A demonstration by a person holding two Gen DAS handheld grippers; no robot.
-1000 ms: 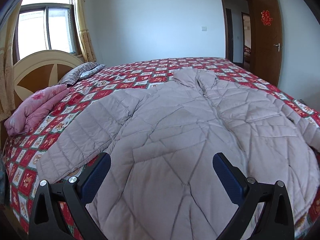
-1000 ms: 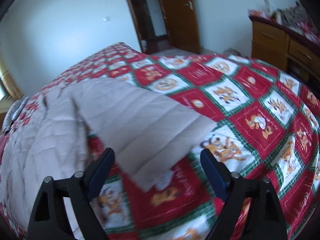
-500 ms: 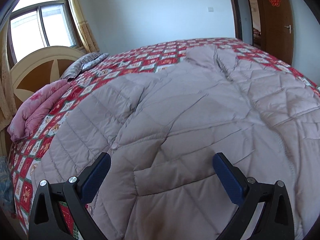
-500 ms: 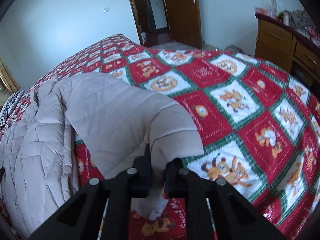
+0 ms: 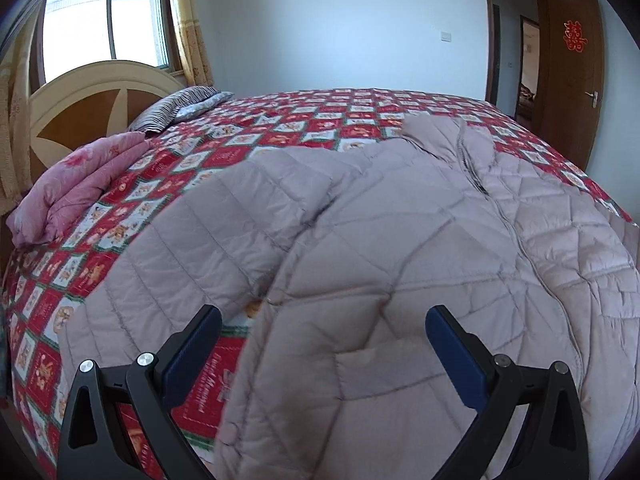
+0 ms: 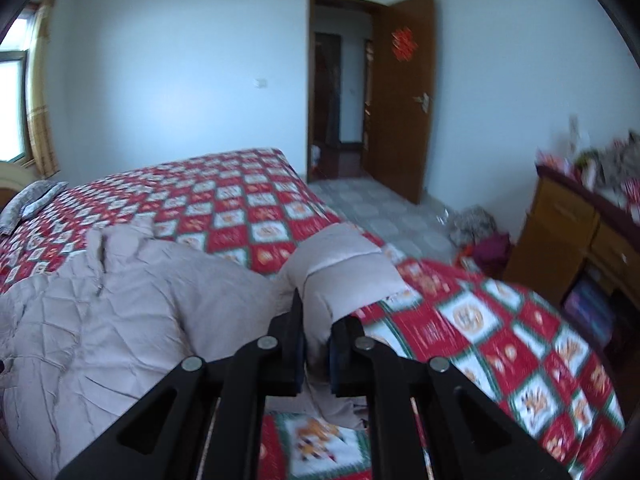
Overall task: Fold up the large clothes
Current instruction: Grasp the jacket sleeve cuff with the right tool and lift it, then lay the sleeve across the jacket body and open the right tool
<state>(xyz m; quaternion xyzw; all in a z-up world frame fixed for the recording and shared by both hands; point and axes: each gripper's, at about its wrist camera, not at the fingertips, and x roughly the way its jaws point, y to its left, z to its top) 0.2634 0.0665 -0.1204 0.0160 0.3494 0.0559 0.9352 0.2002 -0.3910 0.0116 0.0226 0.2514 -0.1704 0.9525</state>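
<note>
A large pale pink quilted jacket (image 5: 400, 248) lies spread front-up on a bed with a red patterned cover (image 5: 320, 116). Its left sleeve (image 5: 192, 248) stretches toward the near left bed edge. My left gripper (image 5: 320, 344) is open and empty, just above the jacket's lower hem. In the right wrist view the jacket body (image 6: 120, 300) lies to the left. My right gripper (image 6: 316, 340) is shut on the jacket's right sleeve (image 6: 344, 268) near its cuff and holds it lifted off the bed cover (image 6: 480, 320).
A folded pink blanket (image 5: 76, 184) and striped pillows (image 5: 180, 108) lie by the headboard (image 5: 92, 96) at the left. An open wooden door (image 6: 404, 96) stands beyond the bed. A wooden dresser (image 6: 568, 236) stands at the right, with clutter (image 6: 480, 236) on the floor.
My right gripper closed on the right sleeve's end and has lifted it up off the bed. My left gripper shifted left over the hem and stayed open.
</note>
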